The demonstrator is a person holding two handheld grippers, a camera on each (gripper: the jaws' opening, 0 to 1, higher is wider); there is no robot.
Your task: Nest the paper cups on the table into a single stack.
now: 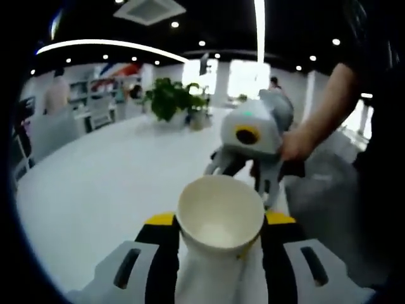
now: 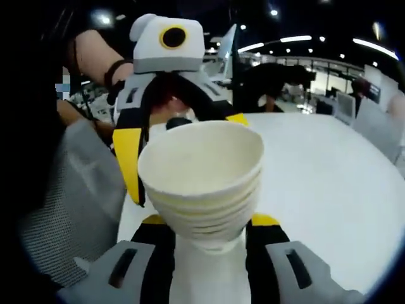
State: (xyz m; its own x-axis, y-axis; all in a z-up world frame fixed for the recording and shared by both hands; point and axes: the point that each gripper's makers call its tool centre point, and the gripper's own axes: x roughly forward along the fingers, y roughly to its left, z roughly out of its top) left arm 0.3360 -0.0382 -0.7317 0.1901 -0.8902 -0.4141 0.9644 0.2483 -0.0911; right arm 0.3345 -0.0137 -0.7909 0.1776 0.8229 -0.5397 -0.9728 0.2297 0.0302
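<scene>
White bench in bright office, plant at 11 o'clock. Left hand-held gripper clamps one paper cup. Right hand-held gripper clamps cup stack, roughly four nested. Advice: align rims, lower single cup straight into stack mouth, release only once seated.

We've got a white paper cup pinched between the left gripper jaws, mouth facing us. Right gripper sits just behind it over the white table, with a potted plant at the far end.
</scene>
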